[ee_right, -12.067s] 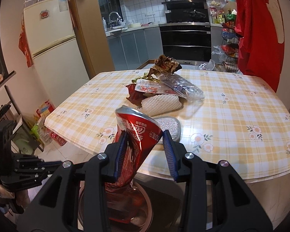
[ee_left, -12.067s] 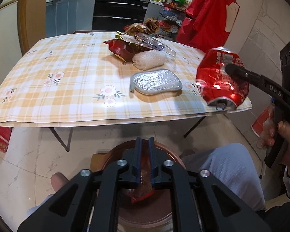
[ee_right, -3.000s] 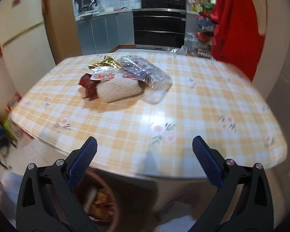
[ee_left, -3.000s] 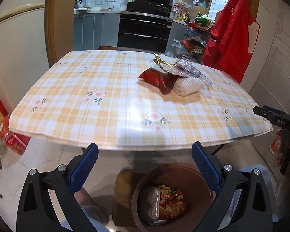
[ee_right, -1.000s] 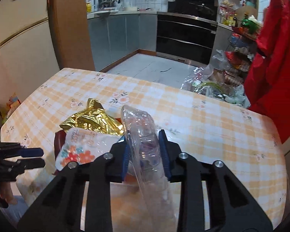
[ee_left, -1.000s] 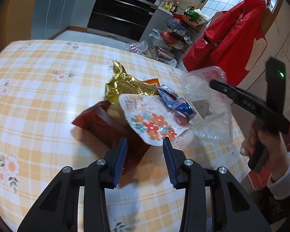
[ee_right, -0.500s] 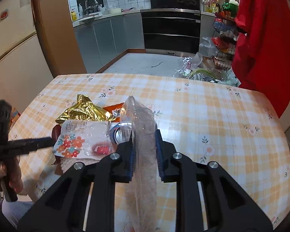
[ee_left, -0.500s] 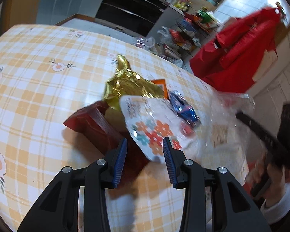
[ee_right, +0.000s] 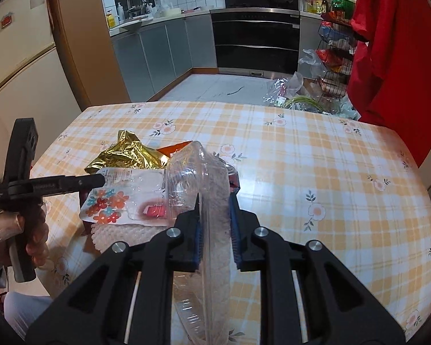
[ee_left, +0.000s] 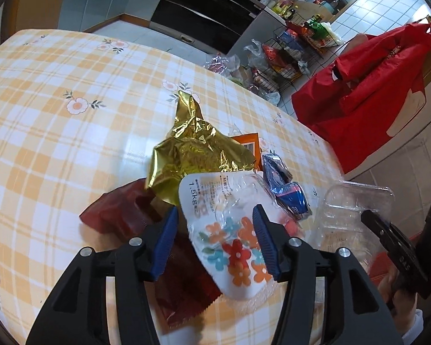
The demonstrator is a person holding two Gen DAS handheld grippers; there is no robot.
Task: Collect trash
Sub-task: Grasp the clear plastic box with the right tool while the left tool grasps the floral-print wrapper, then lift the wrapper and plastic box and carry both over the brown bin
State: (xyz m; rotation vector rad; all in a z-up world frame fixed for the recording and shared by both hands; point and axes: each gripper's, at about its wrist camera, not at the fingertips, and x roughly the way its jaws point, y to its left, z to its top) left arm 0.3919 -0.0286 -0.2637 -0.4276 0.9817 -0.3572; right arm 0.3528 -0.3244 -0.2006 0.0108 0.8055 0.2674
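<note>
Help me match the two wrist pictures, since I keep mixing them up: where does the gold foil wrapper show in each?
Left wrist: the gold foil wrapper sits at centre, just above the flowered white bag.
Right wrist: it lies left of centre, behind the same bag.
Shared landmark: the red cloth hanging at the right in both views.

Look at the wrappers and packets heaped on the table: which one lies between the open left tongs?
The white packet printed with flowers. It lies between the opening left tongs, untouched; the gold foil wrapper and dark red packet lie beyond or beside them.
</note>
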